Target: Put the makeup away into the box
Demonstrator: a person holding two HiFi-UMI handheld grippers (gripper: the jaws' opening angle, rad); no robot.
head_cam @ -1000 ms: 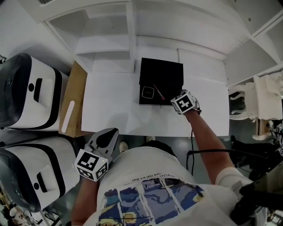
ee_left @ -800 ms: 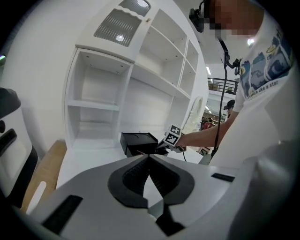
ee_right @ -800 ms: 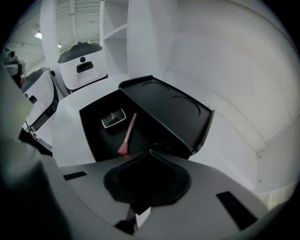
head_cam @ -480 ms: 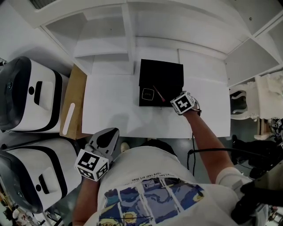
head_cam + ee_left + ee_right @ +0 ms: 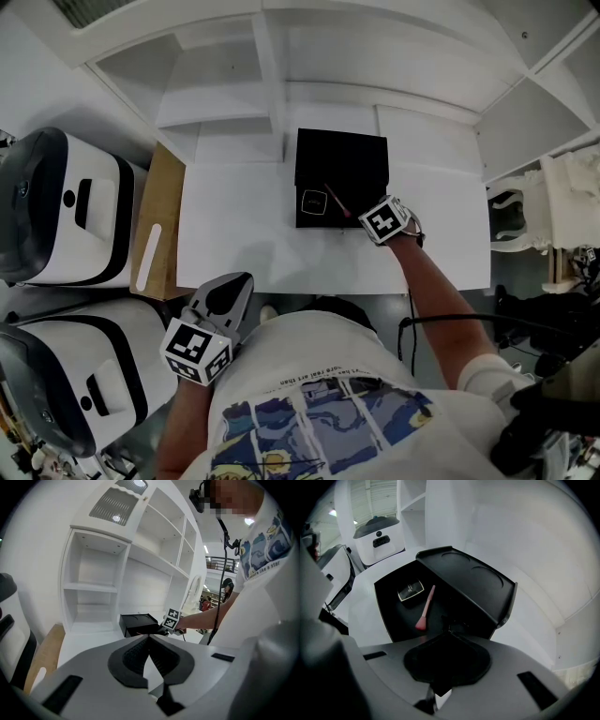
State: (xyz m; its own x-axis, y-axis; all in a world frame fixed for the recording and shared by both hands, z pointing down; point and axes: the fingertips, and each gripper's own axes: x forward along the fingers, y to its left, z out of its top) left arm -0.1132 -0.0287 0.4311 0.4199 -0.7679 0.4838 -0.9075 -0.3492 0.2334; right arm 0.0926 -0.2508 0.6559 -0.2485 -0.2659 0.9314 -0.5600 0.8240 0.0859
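Black box (image 5: 342, 159) stands open on the white tabletop (image 5: 234, 234), with a pink brush (image 5: 336, 199) and a small compact (image 5: 313, 198) inside. The right gripper (image 5: 450, 633) sits at the box's near right corner, jaws clenched and empty. The left gripper (image 5: 149, 639), jaws also clenched on nothing, hangs well short of the box.

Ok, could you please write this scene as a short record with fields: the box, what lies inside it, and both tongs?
surface: white desk
box: black box, lid open, at the back of the desk
inside box: compact and pink brush, lying side by side
right tongs: right tongs shut, at the box's near right corner
left tongs: left tongs shut, nothing between them, held low, away from the desk
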